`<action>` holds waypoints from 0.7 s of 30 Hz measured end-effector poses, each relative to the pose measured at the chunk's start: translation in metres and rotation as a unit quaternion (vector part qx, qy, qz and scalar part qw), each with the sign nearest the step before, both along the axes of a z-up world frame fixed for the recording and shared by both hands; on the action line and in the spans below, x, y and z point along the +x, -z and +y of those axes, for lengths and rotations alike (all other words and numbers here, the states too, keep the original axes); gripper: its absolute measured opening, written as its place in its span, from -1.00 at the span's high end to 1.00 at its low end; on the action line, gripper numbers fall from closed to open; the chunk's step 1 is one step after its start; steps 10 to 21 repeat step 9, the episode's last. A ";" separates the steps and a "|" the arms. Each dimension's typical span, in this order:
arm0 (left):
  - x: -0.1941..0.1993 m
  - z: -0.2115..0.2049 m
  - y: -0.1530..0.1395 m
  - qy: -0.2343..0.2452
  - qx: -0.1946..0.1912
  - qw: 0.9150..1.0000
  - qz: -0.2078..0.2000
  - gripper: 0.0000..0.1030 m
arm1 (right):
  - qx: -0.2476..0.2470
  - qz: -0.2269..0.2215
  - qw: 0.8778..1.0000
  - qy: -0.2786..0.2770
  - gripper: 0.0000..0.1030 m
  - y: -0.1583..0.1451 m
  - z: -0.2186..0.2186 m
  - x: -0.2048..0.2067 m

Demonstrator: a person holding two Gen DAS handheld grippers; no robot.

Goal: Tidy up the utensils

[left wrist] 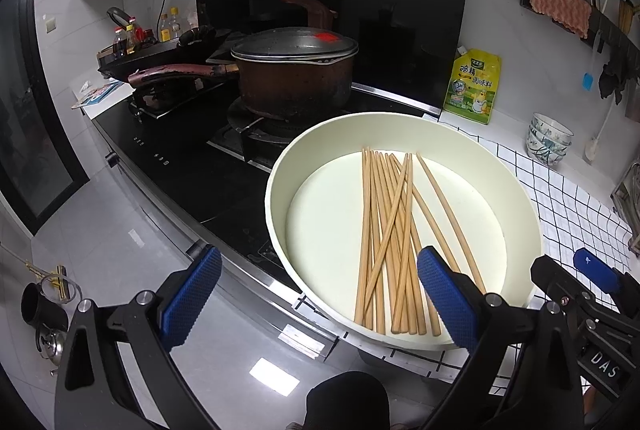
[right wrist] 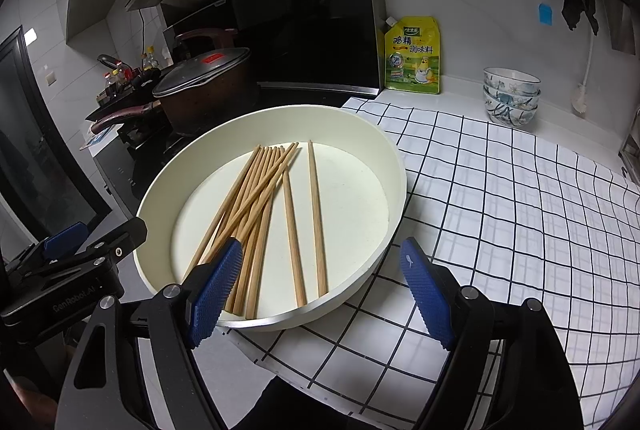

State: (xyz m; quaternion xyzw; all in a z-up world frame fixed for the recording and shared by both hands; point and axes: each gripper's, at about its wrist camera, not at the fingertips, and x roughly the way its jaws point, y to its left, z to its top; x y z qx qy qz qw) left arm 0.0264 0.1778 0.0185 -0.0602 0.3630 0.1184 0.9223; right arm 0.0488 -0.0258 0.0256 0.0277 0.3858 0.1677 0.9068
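Now the wooden chopsticks (left wrist: pixel 394 242) lie loose in a cream round basin (left wrist: pixel 400 128) on the checked cloth (right wrist: pixel 500 190) beside the stove (left wrist: pixel 192 174). Both the left gripper (left wrist: pixel 320 294) and right gripper (right wrist: pixel 322 290) hover at its near rim, jaws wide and gripping nothing.

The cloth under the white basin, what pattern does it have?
The cloth is white with a thin black grid of squares, clearest in the right wrist view, where it lies beside the basin.
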 end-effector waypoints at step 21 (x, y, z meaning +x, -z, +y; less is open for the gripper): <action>0.000 -0.001 -0.002 0.001 -0.003 1.000 0.000 -0.88 | 0.000 0.000 1.000 0.000 -0.50 0.000 0.000 0.000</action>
